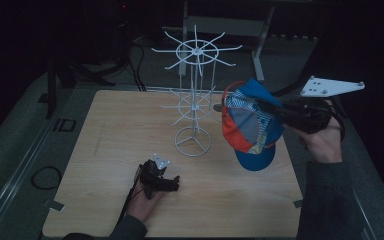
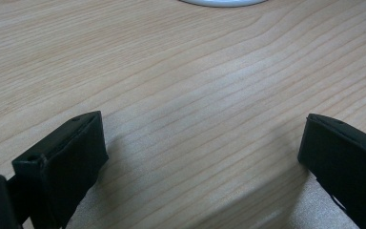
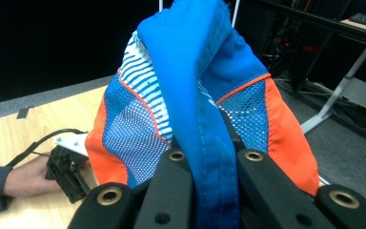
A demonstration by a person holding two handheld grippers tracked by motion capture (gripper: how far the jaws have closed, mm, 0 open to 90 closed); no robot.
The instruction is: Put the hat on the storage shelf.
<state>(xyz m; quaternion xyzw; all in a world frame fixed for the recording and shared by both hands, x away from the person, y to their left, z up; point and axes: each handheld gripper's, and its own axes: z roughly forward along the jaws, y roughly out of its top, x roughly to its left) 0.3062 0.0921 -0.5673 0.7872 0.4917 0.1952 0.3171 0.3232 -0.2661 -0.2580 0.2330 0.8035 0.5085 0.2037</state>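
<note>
A blue, orange and white striped cap (image 1: 250,125) hangs in the air over the table's right side, just right of a white wire hook rack (image 1: 196,95). My right gripper (image 1: 279,114) is shut on the cap's blue band (image 3: 205,157), and the cap's mesh panels rise above its jaws. My left gripper (image 1: 174,183) rests low on the wooden table (image 1: 120,125) near the front edge, in front of the rack's round base (image 2: 224,2). It is open (image 2: 200,138) with bare wood between its jaws. The left hand and its gripper (image 3: 69,171) lie at the far left of the right gripper view.
The rack stands at the table's middle, with thin hooks spreading from two rings. Grey floor surrounds the table, with a cable loop (image 1: 45,177) at the left. A metal frame (image 1: 260,40) stands behind, in dark surroundings.
</note>
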